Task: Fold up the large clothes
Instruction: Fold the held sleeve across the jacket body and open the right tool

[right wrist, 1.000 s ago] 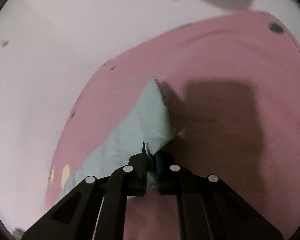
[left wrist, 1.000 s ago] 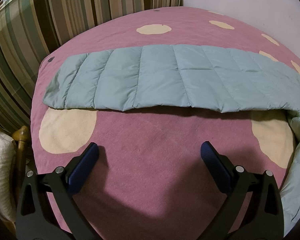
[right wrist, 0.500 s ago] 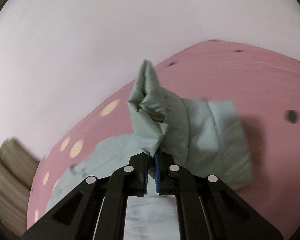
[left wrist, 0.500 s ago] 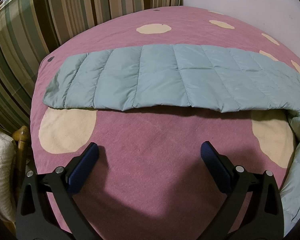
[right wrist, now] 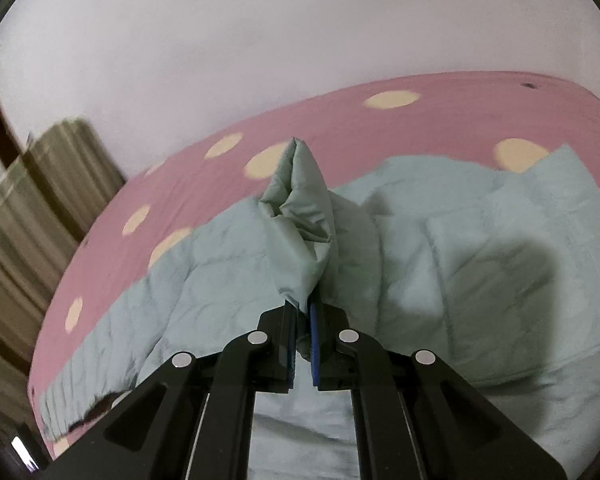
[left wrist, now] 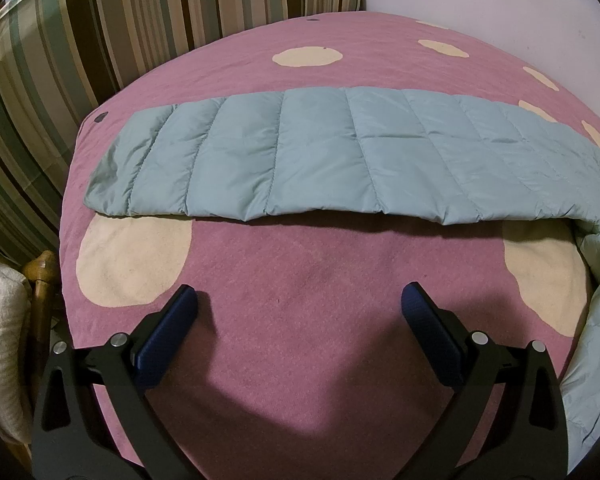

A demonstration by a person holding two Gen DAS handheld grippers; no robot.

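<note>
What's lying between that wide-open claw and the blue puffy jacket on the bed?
Nothing but bare pink bedspread. In the left wrist view, the open left gripper hovers short of the quilted jacket, with only a shadow between.

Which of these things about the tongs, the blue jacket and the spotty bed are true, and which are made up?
1. The right tongs are shut on a bunched bit of the blue jacket. True.
2. The left tongs are squeezing the jacket too. False: they are wide open with only the pink blanket between them.
3. The blanket has cream spots. True.
4. The jacket is quilted in stitched panels. True.
5. The pillow behind the bed is plain white. False: it is striped.
</note>
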